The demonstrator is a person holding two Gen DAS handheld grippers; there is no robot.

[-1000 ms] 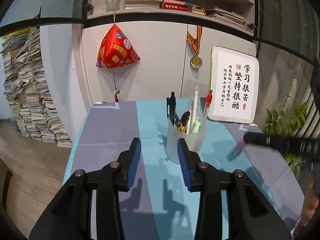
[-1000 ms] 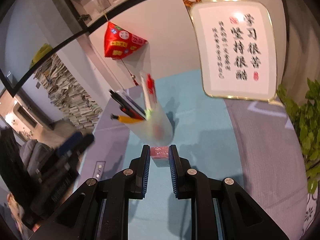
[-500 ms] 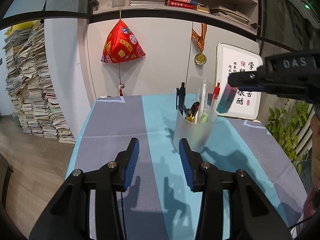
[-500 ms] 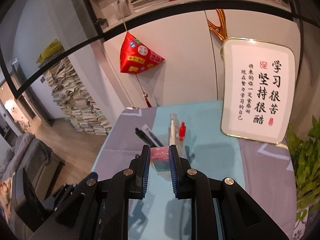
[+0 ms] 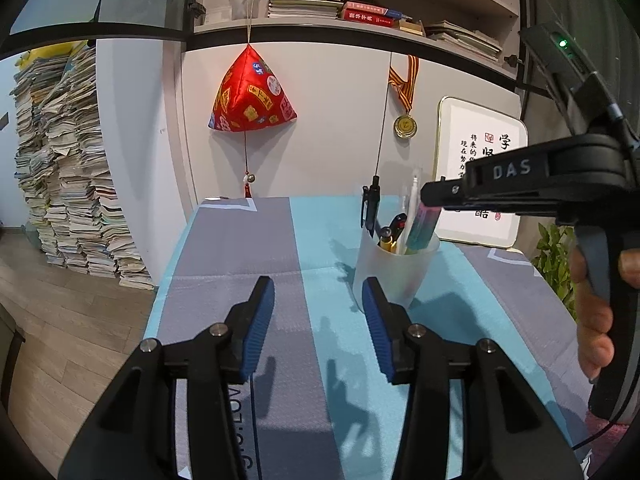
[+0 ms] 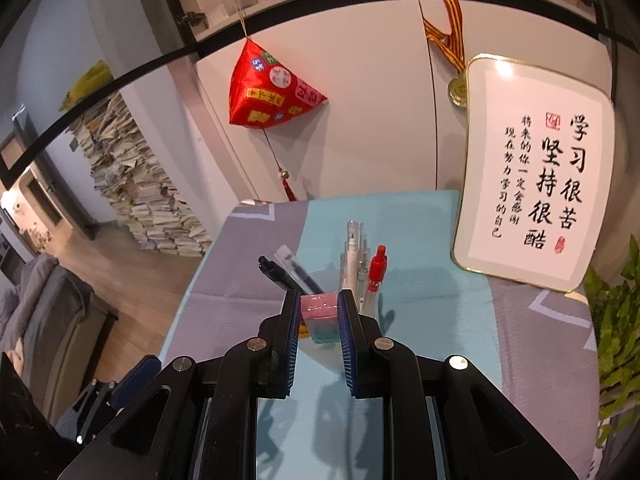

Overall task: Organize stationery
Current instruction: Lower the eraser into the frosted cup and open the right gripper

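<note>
Several pens [image 5: 394, 216] are already standing in the frosted translucent plastic cup [image 5: 394, 272], which is sitting on the turquoise stripe of the grey-and-turquoise tablecloth [image 5: 240, 248], nearer the far edge than the near one. One item is still outstanding: the pink-and-green block eraser [image 6: 320, 318] is being pinched between the blue pads of the right gripper [image 6: 319, 312], and in the left wrist view it is hanging just over the cup's rim, its lower end apparently dipping inside. Judging by that, the sorting is nearly finished; only the release is remaining.

The left gripper [image 5: 318, 300] is holding nothing; its jaws are opening, with only bare cloth between them, and its right finger is sitting just in front of the cup's base.

Hard to read:
- Whether the eraser's lower end is touching the pens or the cup wall is not showing.
- The cup is lying almost wholly behind the right gripper's fingers in the right wrist view.
- The near edge and right corners of the cloth are being cut off or blocked by the grippers, so any stray stationery there is going unseen.
- A person's hand [image 5: 592, 312] is appearing only in part at the frame's right edge.
</note>
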